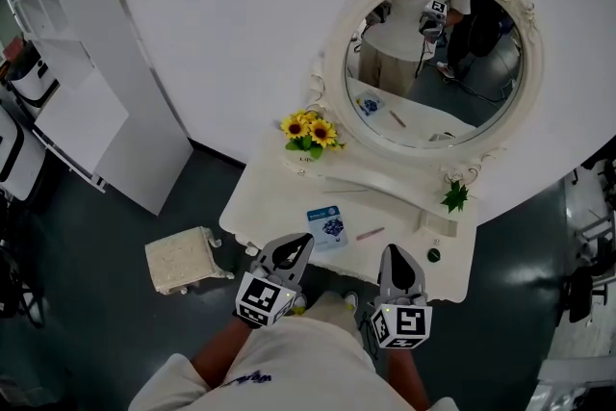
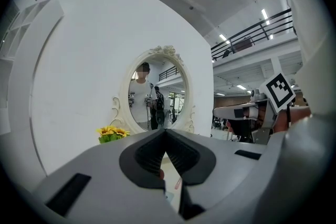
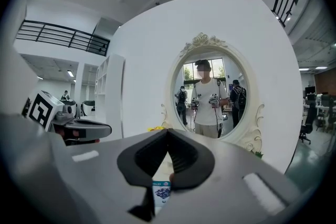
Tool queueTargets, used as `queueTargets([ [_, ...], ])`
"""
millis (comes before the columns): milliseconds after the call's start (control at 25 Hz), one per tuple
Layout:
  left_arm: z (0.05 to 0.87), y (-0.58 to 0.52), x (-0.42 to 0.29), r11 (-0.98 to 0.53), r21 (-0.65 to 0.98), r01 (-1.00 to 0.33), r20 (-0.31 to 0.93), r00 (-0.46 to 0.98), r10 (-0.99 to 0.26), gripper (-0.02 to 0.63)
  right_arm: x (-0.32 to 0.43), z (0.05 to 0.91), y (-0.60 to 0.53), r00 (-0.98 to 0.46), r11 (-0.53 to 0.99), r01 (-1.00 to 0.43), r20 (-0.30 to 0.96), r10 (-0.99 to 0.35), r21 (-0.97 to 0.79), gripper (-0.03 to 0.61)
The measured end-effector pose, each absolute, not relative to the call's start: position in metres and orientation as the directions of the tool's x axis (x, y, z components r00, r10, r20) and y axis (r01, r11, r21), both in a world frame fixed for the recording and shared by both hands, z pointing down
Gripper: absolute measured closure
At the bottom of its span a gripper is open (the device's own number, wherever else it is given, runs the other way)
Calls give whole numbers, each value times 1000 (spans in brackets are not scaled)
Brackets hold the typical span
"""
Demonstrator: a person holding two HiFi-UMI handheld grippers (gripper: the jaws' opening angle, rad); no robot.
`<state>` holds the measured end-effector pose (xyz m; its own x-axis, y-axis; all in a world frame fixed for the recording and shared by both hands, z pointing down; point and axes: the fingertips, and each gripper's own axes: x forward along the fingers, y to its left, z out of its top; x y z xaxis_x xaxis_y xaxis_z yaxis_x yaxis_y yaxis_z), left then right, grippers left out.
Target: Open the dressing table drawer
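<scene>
A cream dressing table (image 1: 279,188) with an oval carved mirror (image 1: 433,53) stands against the white wall. Its drawer front lies below the near edge, hidden from the head view by my grippers. My left gripper (image 1: 291,253) is shut and empty at the table's near edge, left of centre. My right gripper (image 1: 398,265) is shut and empty beside it, to the right. In the left gripper view the shut gripper (image 2: 165,132) points level at the mirror (image 2: 157,89); in the right gripper view the shut gripper (image 3: 168,132) faces the mirror (image 3: 210,94) too.
On the tabletop lie a blue-and-white card (image 1: 328,227), a pink pen (image 1: 371,233), yellow sunflowers (image 1: 310,131), a green sprig (image 1: 454,196) and a small dark knob (image 1: 433,255). A cream stool (image 1: 181,262) stands on the floor at left. A white shelf unit (image 1: 67,63) is further left.
</scene>
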<state>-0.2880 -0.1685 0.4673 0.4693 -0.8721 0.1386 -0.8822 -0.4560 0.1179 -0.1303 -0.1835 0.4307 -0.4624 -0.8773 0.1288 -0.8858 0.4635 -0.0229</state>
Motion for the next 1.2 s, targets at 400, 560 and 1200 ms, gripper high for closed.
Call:
queueTargets([
  [400,464,-169,-294,-445,159,-881,119,465,-877,606,-136,430,-182,-479,480,-877,131,-868,-26,568],
  [560,465,-168,-292,-449,161,-879,123,469,-875,606,-135,430,-181,-477,479,-878,133,-869,-23,568],
  [1200,473,-166,-300,-440,210,-873,132,471,-872,606,-143,433,-181,-490,493,-870,144,-860,-19,567],
])
